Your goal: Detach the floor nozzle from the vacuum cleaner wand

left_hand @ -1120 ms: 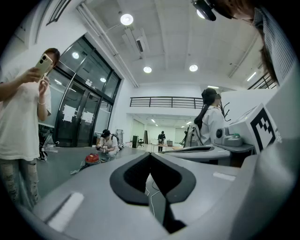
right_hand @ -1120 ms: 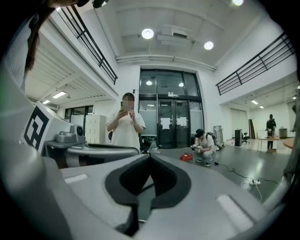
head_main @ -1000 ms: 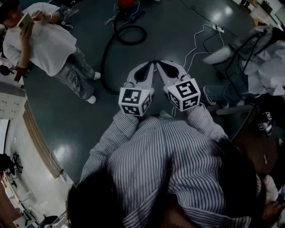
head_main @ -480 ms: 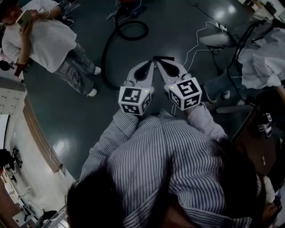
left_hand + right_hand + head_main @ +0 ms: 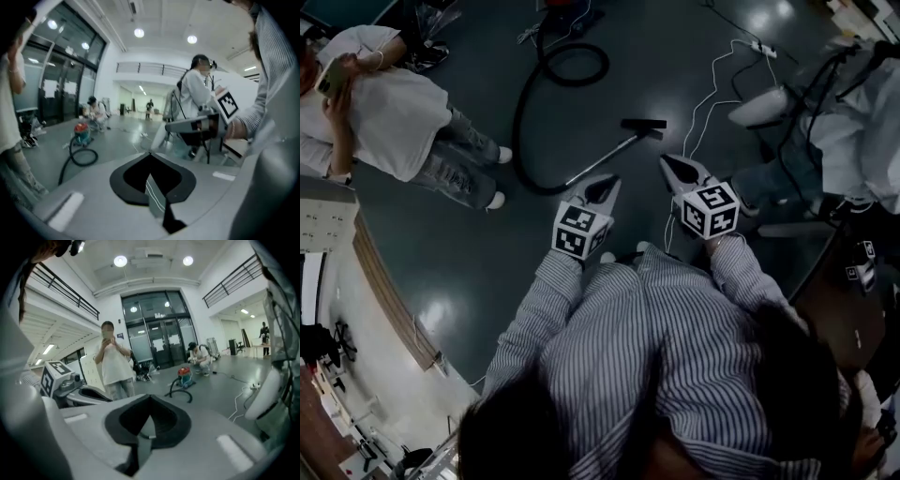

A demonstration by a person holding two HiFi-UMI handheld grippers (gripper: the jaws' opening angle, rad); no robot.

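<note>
The black floor nozzle [image 5: 643, 124] lies on the dark floor, joined to the silver wand [image 5: 600, 159], which slants down-left to the black hose [image 5: 523, 103]. The hose loops back to the red vacuum cleaner [image 5: 567, 6], which also shows in the gripper views [image 5: 81, 132] [image 5: 184, 375]. My left gripper [image 5: 609, 179] [image 5: 150, 152] is shut and empty, held above the floor near the wand's lower end. My right gripper [image 5: 667, 159] [image 5: 150, 395] is shut and empty, to the right of the wand and short of the nozzle. Neither touches the vacuum.
A person in a white shirt [image 5: 389, 103] stands at the left holding a phone. White cables and a power strip [image 5: 759, 49] run across the floor at the upper right. Seated legs and chair frames [image 5: 787, 173] crowd the right. A low curved ledge [image 5: 384, 291] borders the left.
Both grippers have dropped lower and drawn apart. The nozzle and wand, mostly hidden behind them before, now show in full beyond their tips.
</note>
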